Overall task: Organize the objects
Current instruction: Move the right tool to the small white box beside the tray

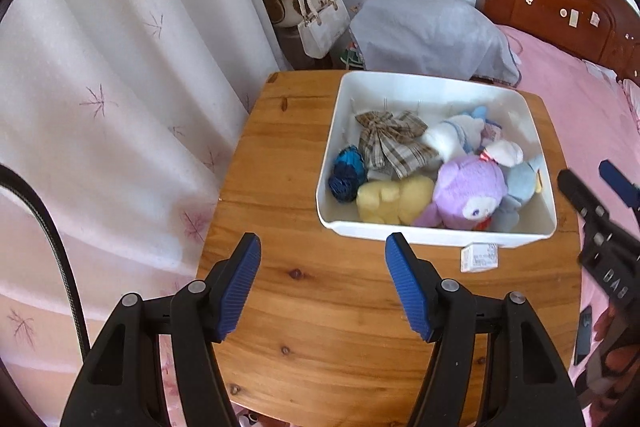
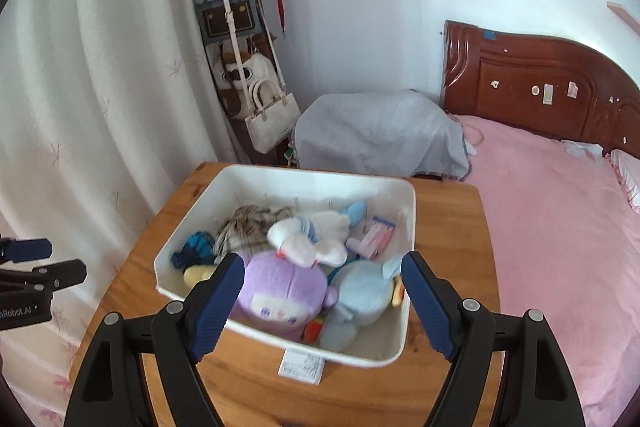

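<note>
A white bin stands on the wooden table. It holds a purple plush, a yellow plush, a white plush, a light blue plush, a plaid bow and blue yarn. A small white box lies against the bin's near wall. My left gripper is open above bare wood left of the bin. My right gripper hovers open over the bin's near side, its pads touching nothing.
A white curtain hangs along the table's left edge. A pink bed with a wooden headboard lies to the right. Behind the table sit a grey-covered object and a coat rack with bags. A dark phone rests on the bed.
</note>
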{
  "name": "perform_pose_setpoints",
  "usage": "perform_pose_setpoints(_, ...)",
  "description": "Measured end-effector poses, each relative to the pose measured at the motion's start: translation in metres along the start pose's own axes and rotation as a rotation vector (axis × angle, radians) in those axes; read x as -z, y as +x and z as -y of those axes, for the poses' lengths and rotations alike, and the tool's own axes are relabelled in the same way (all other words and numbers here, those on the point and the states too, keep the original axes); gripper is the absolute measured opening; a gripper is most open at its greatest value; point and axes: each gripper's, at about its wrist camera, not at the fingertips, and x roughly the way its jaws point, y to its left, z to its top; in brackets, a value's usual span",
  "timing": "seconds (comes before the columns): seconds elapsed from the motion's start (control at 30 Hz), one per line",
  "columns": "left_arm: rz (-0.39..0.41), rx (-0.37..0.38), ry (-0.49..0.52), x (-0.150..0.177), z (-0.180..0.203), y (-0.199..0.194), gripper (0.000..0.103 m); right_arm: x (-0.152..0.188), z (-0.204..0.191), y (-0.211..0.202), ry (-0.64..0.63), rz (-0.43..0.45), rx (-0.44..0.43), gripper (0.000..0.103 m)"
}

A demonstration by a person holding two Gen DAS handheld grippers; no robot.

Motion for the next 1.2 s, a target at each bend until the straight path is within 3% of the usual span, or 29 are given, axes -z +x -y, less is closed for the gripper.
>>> perform_pose_setpoints(0.3,-0.034,0.057,-0.035,0.015,-0.007,0.011,0.069,0.039,-0.018,0.003,-0.046,-0.117,-0.007,0.081)
perform_pose_setpoints(0.57,-0.067,0.110,-0.106,0.021,-0.029,0.029,0.069,0.067,-0.027,0.022,0.025,-0.237,-0.027,0.081)
perform_pose_setpoints(0.8,-0.098,0.132,-0.088,0.022,-0.042,0.043,0.069,0.084,-0.037,0.044,0.092,-0.268,-0.018,0.081)
perform_pose_setpoints(0.97,-0.101,0.168,-0.040,0.016,-0.045,0.052,0.069,0.096,-0.035,0.063,0.158,-0.268,0.023,0.081)
perform_pose_setpoints(1.2,-0.112,0.227,0.012,0.007,-0.048,0.062,0.069,0.110,-0.039,0.084,0.135,-0.267,0.121,0.079)
